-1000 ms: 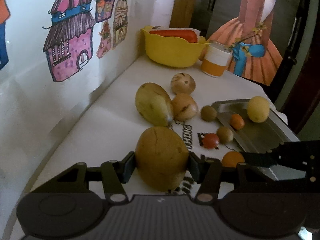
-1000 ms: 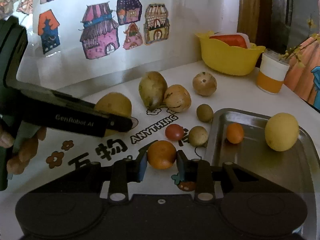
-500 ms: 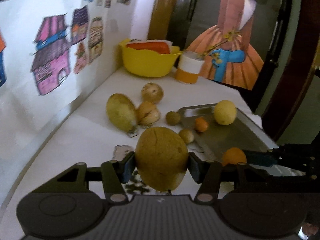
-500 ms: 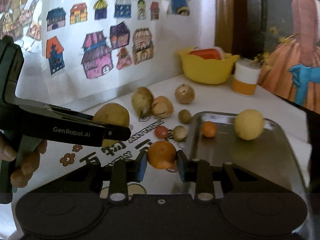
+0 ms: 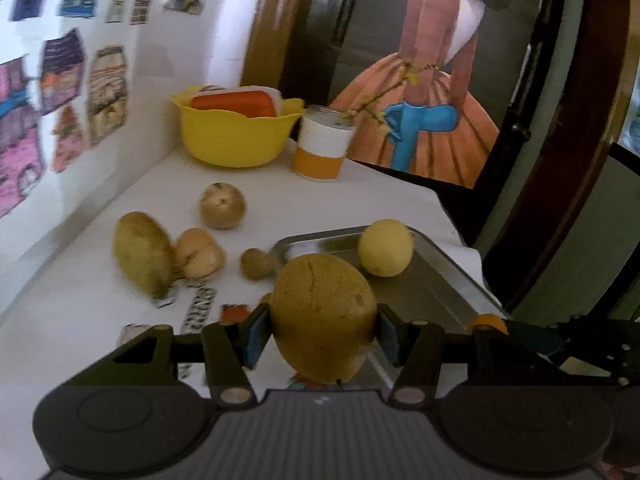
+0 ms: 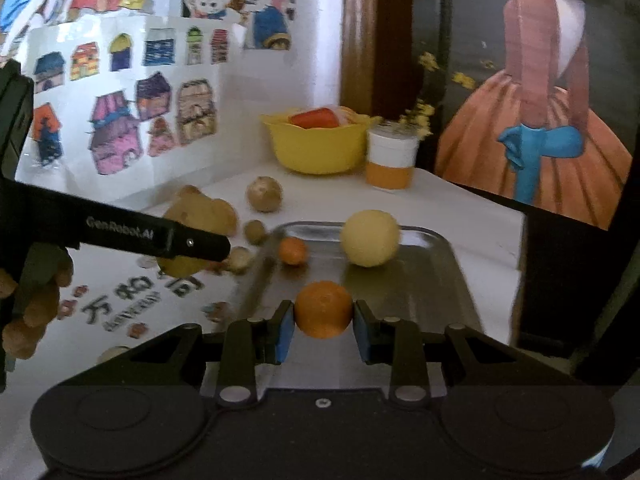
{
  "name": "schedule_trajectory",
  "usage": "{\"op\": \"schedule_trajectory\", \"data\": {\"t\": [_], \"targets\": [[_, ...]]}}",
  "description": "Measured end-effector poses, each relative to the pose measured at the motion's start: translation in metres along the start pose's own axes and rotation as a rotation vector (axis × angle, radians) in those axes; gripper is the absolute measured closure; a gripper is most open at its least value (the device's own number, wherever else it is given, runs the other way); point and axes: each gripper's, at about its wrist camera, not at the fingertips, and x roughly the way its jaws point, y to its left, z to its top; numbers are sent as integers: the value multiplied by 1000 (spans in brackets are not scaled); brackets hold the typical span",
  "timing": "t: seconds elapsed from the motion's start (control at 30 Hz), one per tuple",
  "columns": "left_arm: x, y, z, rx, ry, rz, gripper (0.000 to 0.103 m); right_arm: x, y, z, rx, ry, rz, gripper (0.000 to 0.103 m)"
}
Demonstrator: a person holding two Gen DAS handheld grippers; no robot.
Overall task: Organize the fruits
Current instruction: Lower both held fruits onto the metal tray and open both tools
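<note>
1. Left wrist view: the left tool [image 5: 322,330] is clamped on a big tan-yellow fruit [image 5: 323,318], held up over the near edge of the metal tray [image 5: 452,280].
2. Right wrist view: the right tool [image 6: 323,330] is squeezing a small orange [image 6: 323,309] above the tray's near half.
3. Already lying in the tray: a pale yellow round fruit [image 6: 370,238] and a little tangerine [image 6: 293,251], apart from each other.
4. More brownish fruits [image 5: 222,205] sit loose on the desk [image 5: 72,312], left of the tray.
5. Yellow bowl [image 5: 236,136] is at the back by the wall.
</note>
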Motion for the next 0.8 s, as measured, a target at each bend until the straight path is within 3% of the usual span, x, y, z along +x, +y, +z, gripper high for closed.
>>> {"op": "schedule_trajectory", "data": {"t": [0.33,0.8], "targets": [[41,-15,0,23,50,-34,43,42,-30,10,-27,44,-18,69],[61,-16,2,44,74,-29,43,87,-41,24,-57,102,6,69]]}}
